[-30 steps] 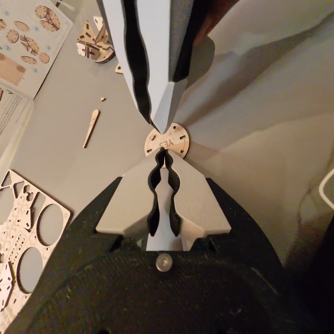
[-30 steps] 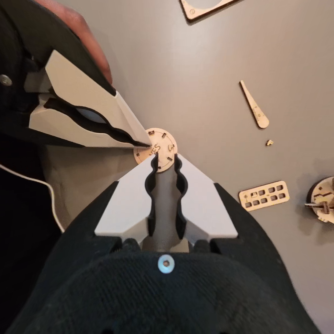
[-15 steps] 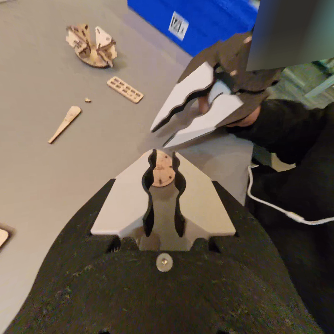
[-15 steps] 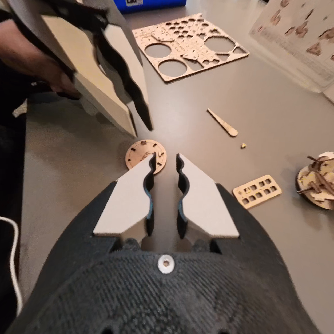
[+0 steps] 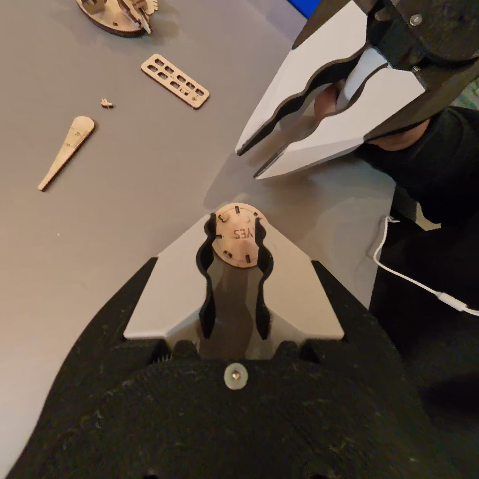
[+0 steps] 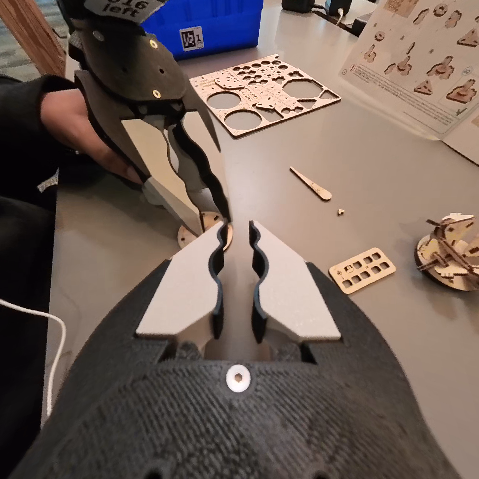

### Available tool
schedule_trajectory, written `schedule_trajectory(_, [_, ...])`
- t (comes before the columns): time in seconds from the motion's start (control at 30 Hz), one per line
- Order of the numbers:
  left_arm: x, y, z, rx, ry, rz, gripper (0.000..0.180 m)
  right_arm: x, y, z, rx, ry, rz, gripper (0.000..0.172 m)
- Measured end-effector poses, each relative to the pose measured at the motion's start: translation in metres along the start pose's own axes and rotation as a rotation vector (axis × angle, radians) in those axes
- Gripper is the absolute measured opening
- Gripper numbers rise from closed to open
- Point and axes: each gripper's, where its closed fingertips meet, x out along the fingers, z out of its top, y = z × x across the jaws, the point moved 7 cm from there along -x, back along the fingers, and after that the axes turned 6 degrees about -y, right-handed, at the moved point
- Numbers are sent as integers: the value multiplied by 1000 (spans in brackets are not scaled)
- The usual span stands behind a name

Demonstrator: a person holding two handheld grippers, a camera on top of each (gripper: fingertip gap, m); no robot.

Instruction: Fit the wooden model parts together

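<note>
Left gripper (image 5: 236, 220) is parted astride the wooden disc (image 5: 237, 239) lying flat on the table (image 5: 129, 207); pad contact cannot be told. Right gripper (image 6: 237, 224) is open, empty (disc just beside its left fingertip). Disc could be nudged or slid away if either is closed off-centre.

Two hand-held grippers meet low over a grey table. The left gripper (image 5: 236, 223) points steeply down, its black-lined fingers (image 5: 207, 233) parted. The right gripper (image 6: 237, 224), angled lower and gripped by a dark-sleeved hand (image 5: 388, 134), also stands open, nothing between its pads.
</note>
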Motion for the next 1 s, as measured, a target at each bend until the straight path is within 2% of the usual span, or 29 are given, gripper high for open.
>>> schedule_trajectory(0.2, [-6,-12,-3,-61,-9,-113,18,1,-2,-1,24,10,4,15])
schedule_trajectory(0.37, [-14,-4,3,-45,-80,-92,16,2,-3,-1,31,16,4,15])
schedule_trajectory(0.47, [-12,2,2,-9,-27,-59,15,2,-3,-1,34,17,4,15])
schedule_trajectory(0.57, [-7,2,2,76,24,-38,0,2,-4,-1,35,18,2,15])
schedule_trajectory(0.67, [-2,3,1,119,58,-38,0,2,-4,-1,34,16,0,15])
schedule_trajectory(1.0, [1,3,0,122,103,-97,5,2,-4,-1,38,18,9,15])
